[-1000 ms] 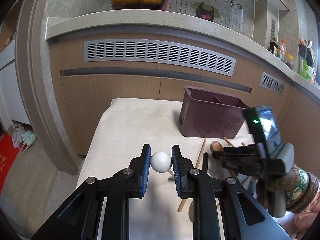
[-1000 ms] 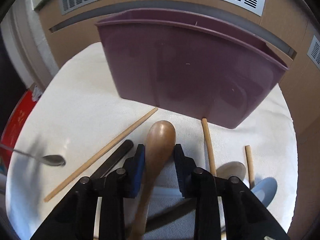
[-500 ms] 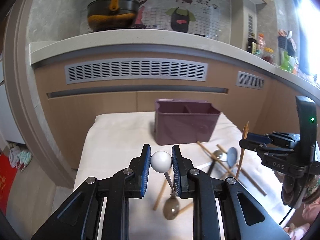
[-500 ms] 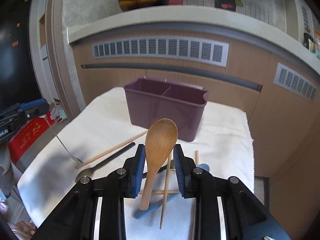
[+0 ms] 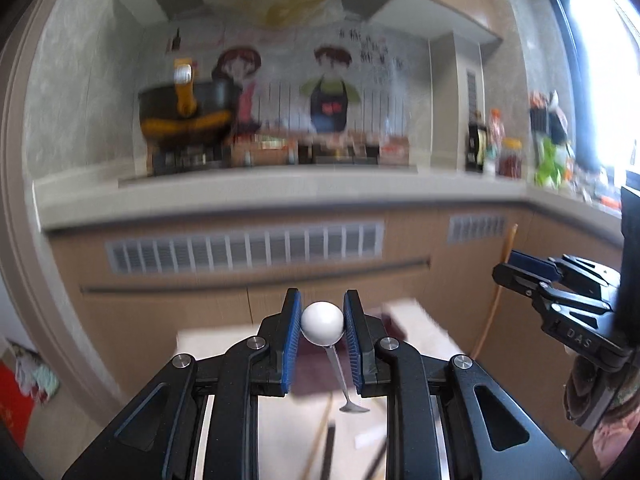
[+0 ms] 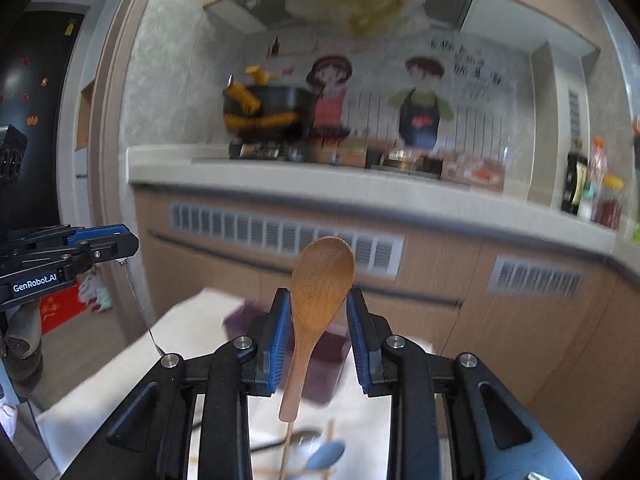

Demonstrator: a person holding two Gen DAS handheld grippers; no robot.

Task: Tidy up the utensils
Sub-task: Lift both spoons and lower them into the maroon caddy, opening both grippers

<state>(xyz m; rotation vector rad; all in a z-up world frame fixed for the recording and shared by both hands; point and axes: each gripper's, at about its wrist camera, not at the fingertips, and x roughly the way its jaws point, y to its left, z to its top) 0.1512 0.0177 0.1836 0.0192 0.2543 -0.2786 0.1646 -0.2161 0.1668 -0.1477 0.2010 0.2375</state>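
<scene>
From the left wrist view, the left gripper (image 5: 322, 326) is clamped on the white ball end of a metal spoon (image 5: 322, 323), whose thin stem hangs down to a small bowl at 6 o'clock. Below it, blurred, lies the white cloth (image 5: 424, 330) with a dark purple bin (image 5: 394, 322) mostly hidden behind the fingers. At 3 o'clock the right gripper (image 5: 505, 267) carries a wooden spoon seen edge-on.

From the right wrist view, the right gripper (image 6: 318, 334) is closed on the wooden spoon (image 6: 320, 284), bowl up, handle hanging down between the pads. The purple bin (image 6: 240, 320) sits just behind the fingers at 12 o'clock. At 6 o'clock, a blue spoon (image 6: 326, 454), a metal one and chopsticks (image 6: 286, 454) lie loose on the cloth. The left gripper (image 6: 126, 249) shows at 9 o'clock.

I judge the job early: 2 utensils are lifted, neither is in the bin yet, and several wait on the cloth.
</scene>
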